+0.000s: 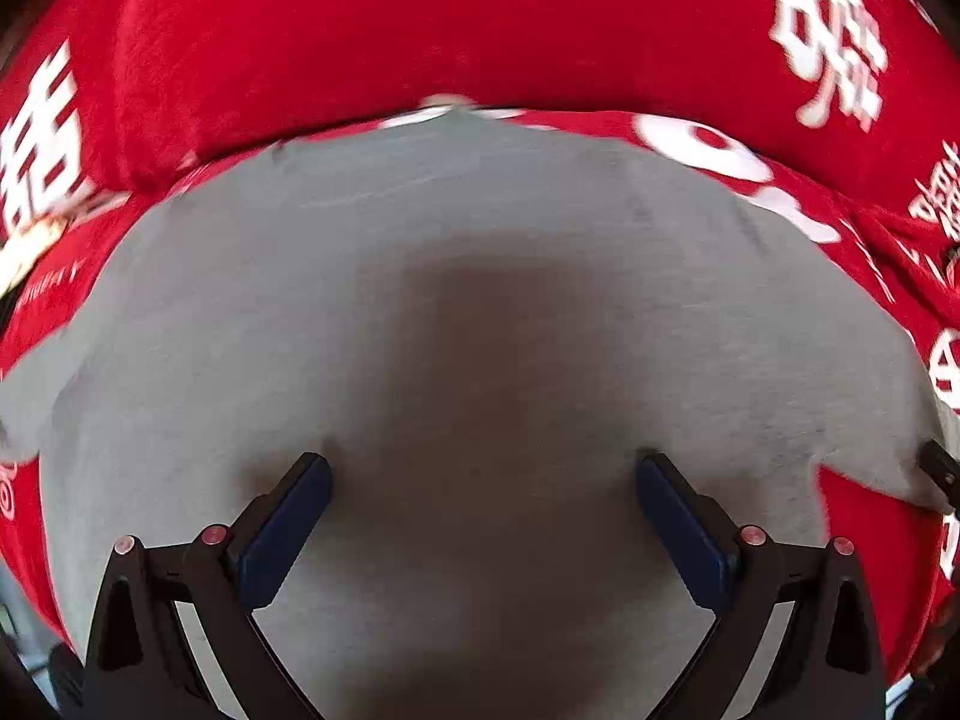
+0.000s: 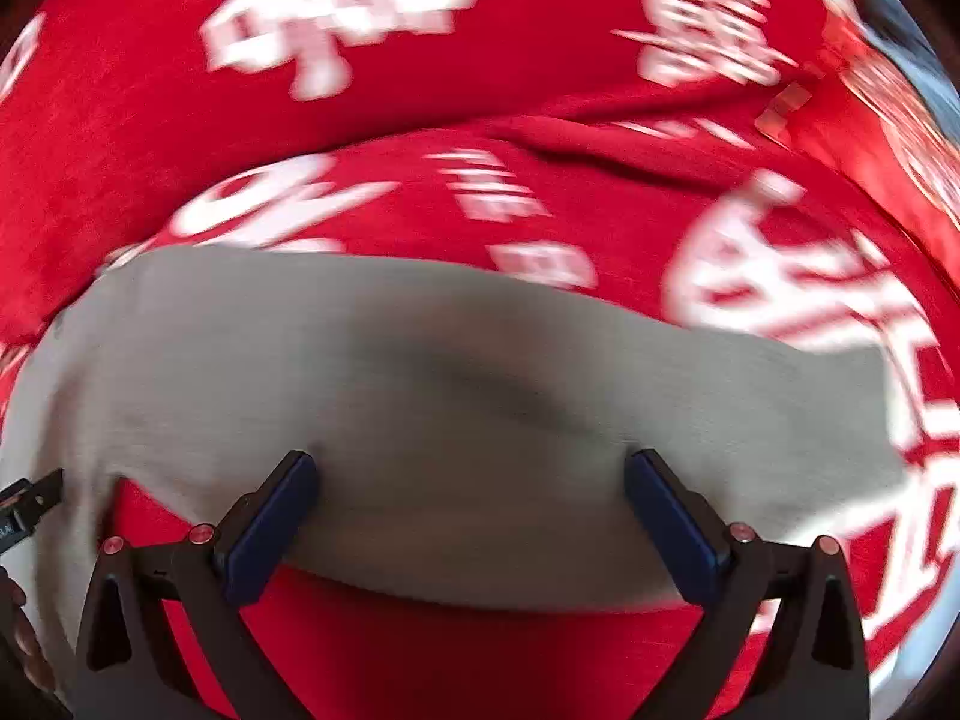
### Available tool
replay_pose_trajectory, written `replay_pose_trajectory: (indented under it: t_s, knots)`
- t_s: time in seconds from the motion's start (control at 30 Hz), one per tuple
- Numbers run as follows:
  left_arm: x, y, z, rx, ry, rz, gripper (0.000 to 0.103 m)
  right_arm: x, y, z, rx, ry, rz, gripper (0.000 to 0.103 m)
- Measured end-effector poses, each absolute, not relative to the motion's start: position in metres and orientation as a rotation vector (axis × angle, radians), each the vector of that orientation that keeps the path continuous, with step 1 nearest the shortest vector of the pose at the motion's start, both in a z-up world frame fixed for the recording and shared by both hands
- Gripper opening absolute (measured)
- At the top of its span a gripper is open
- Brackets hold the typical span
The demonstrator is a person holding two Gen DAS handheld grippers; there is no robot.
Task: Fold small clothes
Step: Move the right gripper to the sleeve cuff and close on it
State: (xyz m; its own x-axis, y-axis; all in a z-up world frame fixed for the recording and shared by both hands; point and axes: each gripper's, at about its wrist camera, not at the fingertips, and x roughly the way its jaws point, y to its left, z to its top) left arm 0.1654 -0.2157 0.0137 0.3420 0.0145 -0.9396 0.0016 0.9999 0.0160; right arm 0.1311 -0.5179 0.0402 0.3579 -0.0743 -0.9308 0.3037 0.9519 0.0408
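A small grey garment (image 1: 480,312) lies flat on a red cloth with white characters (image 1: 360,30). My left gripper (image 1: 483,474) hovers right over its middle, open, with nothing between the blue pads. In the right wrist view the same grey garment (image 2: 420,372) spreads across the lower half, its near edge running just behind the fingertips. My right gripper (image 2: 471,471) is open above that near edge, holding nothing. The tip of the other gripper (image 2: 30,504) shows at the far left edge.
The red cloth (image 2: 420,72) covers the whole surface around the garment and has a raised fold behind it. A hand (image 2: 24,642) shows at the lower left of the right wrist view. A strip of pale floor (image 2: 918,60) shows at the upper right.
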Motion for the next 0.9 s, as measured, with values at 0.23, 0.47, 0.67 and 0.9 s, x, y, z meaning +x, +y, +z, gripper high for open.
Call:
replay_pose_trajectory:
  t_s: [0.23,0.47,0.67,0.9]
  knots:
    - [0.182,-0.266,0.024,0.077,1.186,-0.110,0.102,0.027,-0.612,0.061,0.637,0.999,-0.255,0.103]
    - [0.197,-0.288,0.012,0.044,1.226,-0.089,0.102,0.043,-0.623,0.032,0.796,0.934,-0.100,0.080]
    - [0.212,-0.287,0.012,0.024,1.241,-0.092,0.102,0.069,-0.639,0.007,0.852,0.933,-0.173,0.078]
    - [0.232,-0.301,0.007,0.045,1.237,-0.063,0.102,0.077,-0.653,0.006,0.843,0.902,-0.184,0.074]
